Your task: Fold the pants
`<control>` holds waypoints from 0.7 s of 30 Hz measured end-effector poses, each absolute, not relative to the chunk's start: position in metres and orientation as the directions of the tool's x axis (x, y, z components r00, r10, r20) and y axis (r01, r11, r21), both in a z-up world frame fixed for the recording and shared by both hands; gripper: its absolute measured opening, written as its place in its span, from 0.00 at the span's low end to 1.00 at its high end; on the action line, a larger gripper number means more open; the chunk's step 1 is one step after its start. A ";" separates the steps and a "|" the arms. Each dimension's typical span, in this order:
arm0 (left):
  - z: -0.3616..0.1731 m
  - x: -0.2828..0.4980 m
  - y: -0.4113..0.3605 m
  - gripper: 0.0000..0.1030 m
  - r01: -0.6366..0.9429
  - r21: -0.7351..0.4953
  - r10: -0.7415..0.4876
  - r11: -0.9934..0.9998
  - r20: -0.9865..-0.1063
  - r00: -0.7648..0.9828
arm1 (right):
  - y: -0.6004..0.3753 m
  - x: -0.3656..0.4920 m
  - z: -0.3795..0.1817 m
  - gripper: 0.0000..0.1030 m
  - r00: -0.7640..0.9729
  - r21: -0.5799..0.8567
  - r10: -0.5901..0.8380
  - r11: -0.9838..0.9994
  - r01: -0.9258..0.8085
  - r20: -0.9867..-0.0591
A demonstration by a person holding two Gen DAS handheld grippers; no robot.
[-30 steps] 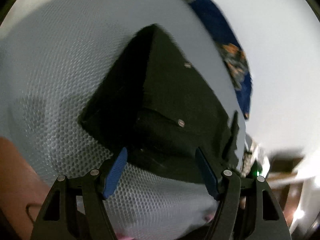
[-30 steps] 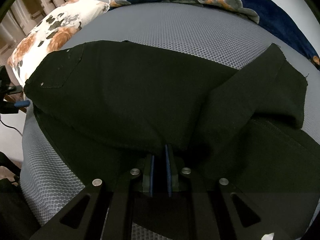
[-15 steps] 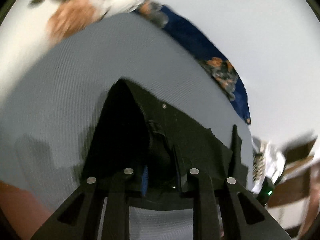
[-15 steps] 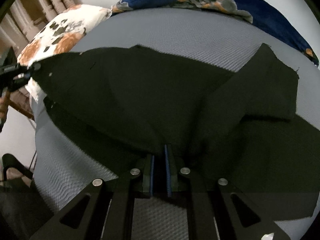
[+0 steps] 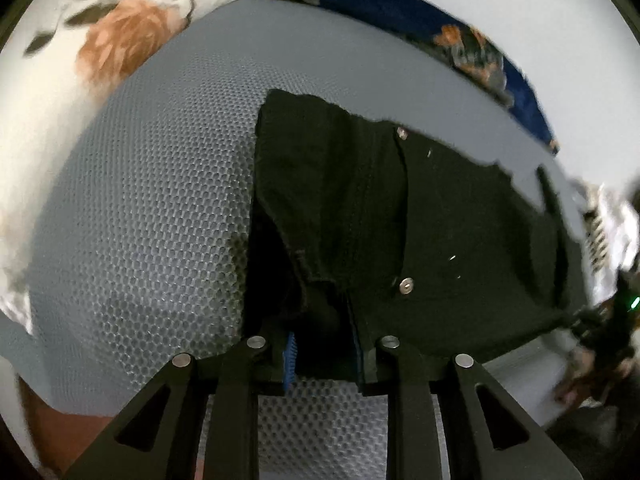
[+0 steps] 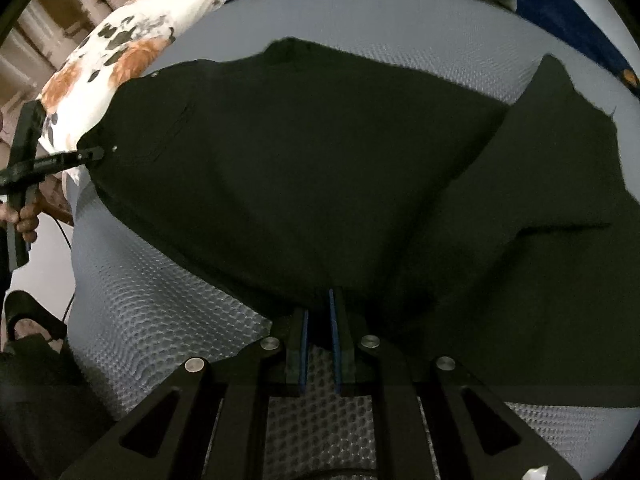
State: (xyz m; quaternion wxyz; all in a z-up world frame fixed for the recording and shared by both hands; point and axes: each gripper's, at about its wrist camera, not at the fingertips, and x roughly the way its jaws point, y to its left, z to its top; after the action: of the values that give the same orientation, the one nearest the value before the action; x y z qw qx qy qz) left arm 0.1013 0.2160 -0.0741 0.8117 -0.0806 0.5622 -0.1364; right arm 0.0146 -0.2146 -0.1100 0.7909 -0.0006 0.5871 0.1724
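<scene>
Black pants (image 6: 320, 184) lie partly lifted over a grey honeycomb-textured bed cover (image 6: 160, 312). My left gripper (image 5: 324, 344) is shut on the waistband end of the pants (image 5: 400, 232), near the rivets and pocket, and holds it raised. It also shows in the right wrist view (image 6: 60, 162) at the far left, gripping the pants' corner. My right gripper (image 6: 320, 320) is shut on the pants' near edge at mid-length. A leg end (image 6: 560, 140) is folded over at the right.
A white floral pillow (image 6: 120, 52) lies at the bed's far left. A dark blue floral blanket (image 5: 460, 44) runs along the far edge. The grey cover (image 5: 152, 240) extends to the left of the pants. A bare foot in a sandal (image 6: 28, 324) is on the floor at left.
My left gripper closed on the waistband and lifted it up and away from the cover. My right gripper stayed shut on the pants' edge, and the cloth rose and stretched between the two.
</scene>
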 end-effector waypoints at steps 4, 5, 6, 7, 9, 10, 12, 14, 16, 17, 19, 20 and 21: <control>-0.071 0.098 0.209 0.37 0.152 -0.218 -0.259 0.964 -0.900 0.351 | -0.217 0.016 -0.110 0.09 0.249 0.221 0.287 0.939 -0.264 -0.925; -0.069 0.099 0.211 0.45 0.145 -0.206 -0.245 0.968 -0.902 0.355 | -0.217 0.016 -0.111 0.10 0.251 0.224 0.290 0.939 -0.261 -0.924; -0.067 0.099 0.212 0.50 0.137 -0.194 -0.232 0.971 -0.904 0.361 | -0.216 0.015 -0.110 0.10 0.253 0.222 0.290 0.938 -0.265 -0.923; -0.064 0.098 0.216 0.59 0.125 -0.184 -0.218 0.975 -0.903 0.369 | -0.216 0.015 -0.110 0.10 0.256 0.220 0.289 0.938 -0.268 -0.922; -0.059 0.097 0.219 0.66 0.123 -0.192 -0.225 0.974 -0.899 0.376 | -0.217 0.015 -0.110 0.11 0.260 0.232 0.301 0.936 -0.263 -0.918; -0.056 0.096 0.221 0.70 0.124 -0.190 -0.223 0.974 -0.898 0.378 | -0.220 0.014 -0.110 0.11 0.261 0.239 0.306 0.935 -0.260 -0.915; -0.050 0.093 0.225 0.71 0.100 -0.116 -0.146 0.988 -0.912 0.384 | -0.224 0.015 -0.110 0.12 0.262 0.263 0.326 0.932 -0.248 -0.909; -0.044 0.088 0.226 0.71 0.110 -0.066 -0.104 0.992 -0.918 0.382 | -0.227 0.015 -0.110 0.13 0.261 0.280 0.341 0.929 -0.242 -0.903; -0.035 0.079 0.229 0.71 0.100 -0.020 -0.059 0.995 -0.912 0.405 | -0.227 0.016 -0.108 0.14 0.262 0.291 0.351 0.926 -0.240 -0.899; -0.030 0.076 0.226 0.71 0.105 -0.014 -0.057 0.994 -0.905 0.422 | -0.227 0.016 -0.107 0.14 0.261 0.297 0.356 0.925 -0.238 -0.898; -0.020 0.069 0.214 0.71 0.144 -0.030 -0.092 0.989 -0.887 0.453 | -0.227 0.018 -0.106 0.15 0.259 0.309 0.365 0.922 -0.234 -0.894; -0.013 0.066 0.197 0.71 0.192 -0.046 -0.132 0.980 -0.873 0.469 | -0.229 0.019 -0.106 0.16 0.259 0.318 0.372 0.920 -0.228 -0.891; -0.008 0.062 0.185 0.71 0.234 -0.057 -0.166 0.971 -0.861 0.481 | -0.231 0.019 -0.106 0.17 0.259 0.329 0.381 0.918 -0.222 -0.888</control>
State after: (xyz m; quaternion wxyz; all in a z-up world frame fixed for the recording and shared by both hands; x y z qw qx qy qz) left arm 0.0623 0.1846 -0.0078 0.8599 0.0340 0.4959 -0.1164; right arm 0.0194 -0.2310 -0.1057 0.7903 0.0688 0.5782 0.1907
